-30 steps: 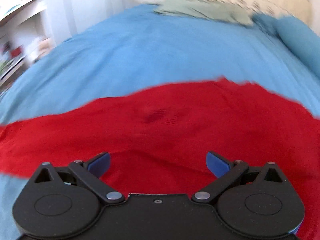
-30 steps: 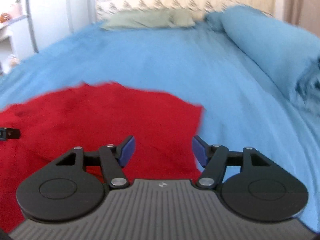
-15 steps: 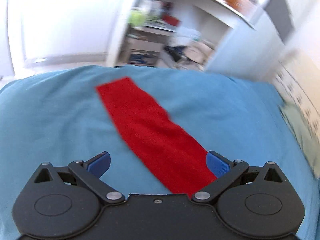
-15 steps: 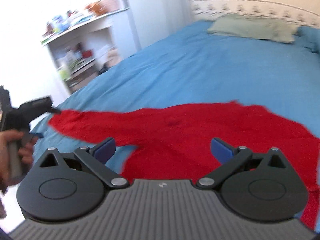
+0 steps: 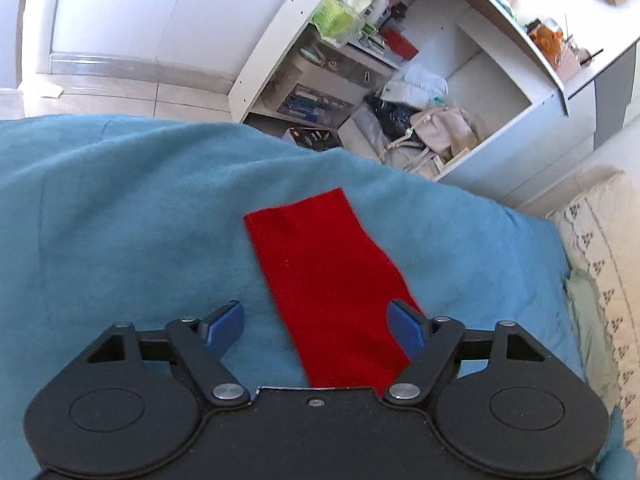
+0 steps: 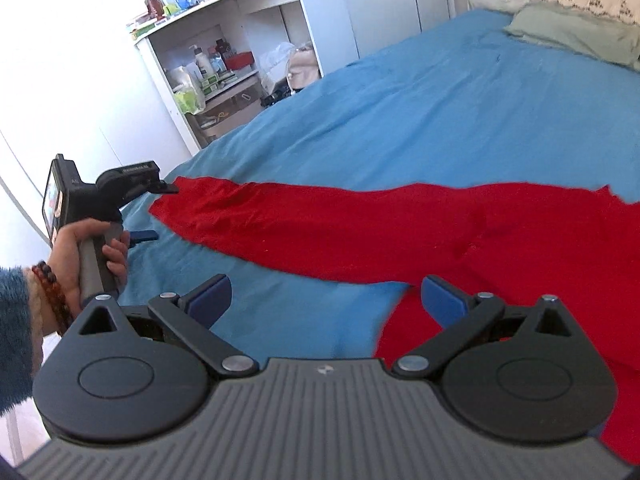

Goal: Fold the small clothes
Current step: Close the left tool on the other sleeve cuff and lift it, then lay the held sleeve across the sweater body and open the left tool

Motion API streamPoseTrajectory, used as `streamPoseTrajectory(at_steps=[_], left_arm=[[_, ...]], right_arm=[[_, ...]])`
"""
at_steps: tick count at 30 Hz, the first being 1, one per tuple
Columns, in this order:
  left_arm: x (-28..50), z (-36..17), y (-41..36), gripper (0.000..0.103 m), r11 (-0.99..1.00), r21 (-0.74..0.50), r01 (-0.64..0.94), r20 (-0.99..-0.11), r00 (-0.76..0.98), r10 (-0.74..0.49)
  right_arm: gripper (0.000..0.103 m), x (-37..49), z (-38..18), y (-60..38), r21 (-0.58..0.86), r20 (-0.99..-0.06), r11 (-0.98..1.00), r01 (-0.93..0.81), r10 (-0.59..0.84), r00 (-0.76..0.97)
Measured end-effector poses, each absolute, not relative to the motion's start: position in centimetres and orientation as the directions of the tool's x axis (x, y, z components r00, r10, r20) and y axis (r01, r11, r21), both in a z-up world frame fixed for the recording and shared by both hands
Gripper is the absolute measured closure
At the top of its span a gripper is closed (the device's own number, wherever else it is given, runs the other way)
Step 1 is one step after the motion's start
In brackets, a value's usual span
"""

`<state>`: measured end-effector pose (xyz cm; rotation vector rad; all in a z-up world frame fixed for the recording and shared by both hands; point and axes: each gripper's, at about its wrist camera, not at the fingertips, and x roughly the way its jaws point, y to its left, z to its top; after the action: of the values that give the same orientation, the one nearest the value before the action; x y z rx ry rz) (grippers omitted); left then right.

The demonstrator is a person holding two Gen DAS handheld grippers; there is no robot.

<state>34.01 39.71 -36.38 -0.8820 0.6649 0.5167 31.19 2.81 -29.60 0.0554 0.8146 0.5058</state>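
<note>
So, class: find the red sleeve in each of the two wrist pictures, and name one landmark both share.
Left wrist: the red sleeve runs up the middle from between the open fingers, ending square on the blue bedcover.
Right wrist: the same sleeve stretches across the middle to the left, cuff beside the left gripper.
Shared landmark: the white shelf unit.

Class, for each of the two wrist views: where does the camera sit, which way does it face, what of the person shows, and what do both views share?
Left wrist: behind the open left gripper, facing the white shelf unit; no body shows.
Right wrist: behind the open right gripper, facing along the bed; the left hand shows, holding its gripper.
Shared: the long red knitted sleeve, blue bedspread, and the shelf unit.
</note>
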Motion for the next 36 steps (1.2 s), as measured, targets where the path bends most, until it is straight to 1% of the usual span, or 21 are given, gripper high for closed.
streamPoseTrajectory(at_steps=[2, 7, 8, 10, 11, 12, 13, 14, 15, 17, 21, 24, 28, 33, 36], left_arm=[[34.3, -36.8, 39.4, 0.022, 0.569, -0.504, -0.65, -0.717, 0.682, 0.143], [35.5, -36.8, 38.4, 0.023, 0.679, -0.395, -0.618, -0.739, 0.653, 0.164], [35.7, -36.8, 38.5, 0.026, 0.685, -0.389, -0.616, -0.739, 0.653, 0.167], [35.9, -36.7, 38.8, 0.041, 0.686, -0.375, -0.623, -0.74, 0.647, 0.183], [36.0, -36.7, 39.0, 0.057, 0.681, -0.368, -0.633, -0.742, 0.641, 0.196], [36.2, -36.7, 39.3, 0.071, 0.673, -0.362, -0.645, -0.748, 0.632, 0.202], [36.3, -36.8, 39.6, 0.074, 0.666, -0.36, -0.654, -0.754, 0.624, 0.205], [36.4, -36.8, 39.9, 0.084, 0.66, -0.363, -0.657, -0.756, 0.623, 0.204], [36.4, -36.8, 40.1, 0.091, 0.658, -0.369, -0.656, -0.754, 0.626, 0.201], [36.5, -36.8, 40.3, 0.094, 0.659, -0.38, -0.649, -0.752, 0.631, 0.189], [36.6, -35.9, 39.8, 0.095, 0.685, -0.378, -0.623, -0.736, 0.651, 0.185], [36.8, -34.0, 39.1, 0.095, 0.712, -0.391, -0.583, -0.7, 0.691, 0.181], [37.4, -30.5, 36.5, 0.095, 0.766, -0.41, -0.495, -0.629, 0.762, 0.156], [39.4, -25.9, 30.2, 0.095, 0.841, -0.434, -0.324, -0.538, 0.842, 0.047], [40.8, -23.6, 24.8, 0.095, 0.868, -0.459, -0.191, -0.488, 0.87, -0.066]], right_arm=[[0.0, 31.6, -30.1, 3.5, 0.241, -0.686, 0.879, -0.411, 0.454, 0.569], [0.0, 32.5, -31.0, 4.9, 0.241, -0.695, 0.876, -0.417, 0.456, 0.556], [0.0, 32.7, -31.1, 5.1, 0.239, -0.696, 0.877, -0.418, 0.455, 0.555], [0.0, 32.9, -31.3, 5.4, 0.231, -0.699, 0.88, -0.416, 0.447, 0.558], [0.0, 33.1, -31.4, 5.6, 0.226, -0.701, 0.881, -0.415, 0.443, 0.559], [0.0, 33.3, -31.5, 5.7, 0.222, -0.703, 0.884, -0.412, 0.437, 0.56], [0.0, 33.4, -31.6, 5.8, 0.22, -0.704, 0.885, -0.41, 0.435, 0.562], [0.0, 33.6, -31.7, 5.9, 0.216, -0.704, 0.887, -0.408, 0.431, 0.564], [0.0, 33.7, -31.8, 5.9, 0.21, -0.705, 0.89, -0.404, 0.424, 0.568], [0.0, 34.0, -32.2, 6.2, 0.198, -0.708, 0.897, -0.396, 0.41, 0.575], [0.0, 34.7, -33.3, 6.0, 0.151, -0.732, 0.926, -0.347, 0.341, 0.59], [0.0, 35.2, -33.8, 5.0, 0.138, -0.739, 0.945, -0.298, 0.298, 0.604], [0.0, 35.8, -34.0, 3.3, 0.111, -0.738, 0.96, -0.256, 0.252, 0.626], [0.0, 36.9, -34.0, -0.3, 0.069, -0.737, 0.981, -0.181, 0.172, 0.654], [0.0, 37.2, -33.3, -3.7, 0.075, -0.724, 0.992, -0.103, 0.125, 0.678]])
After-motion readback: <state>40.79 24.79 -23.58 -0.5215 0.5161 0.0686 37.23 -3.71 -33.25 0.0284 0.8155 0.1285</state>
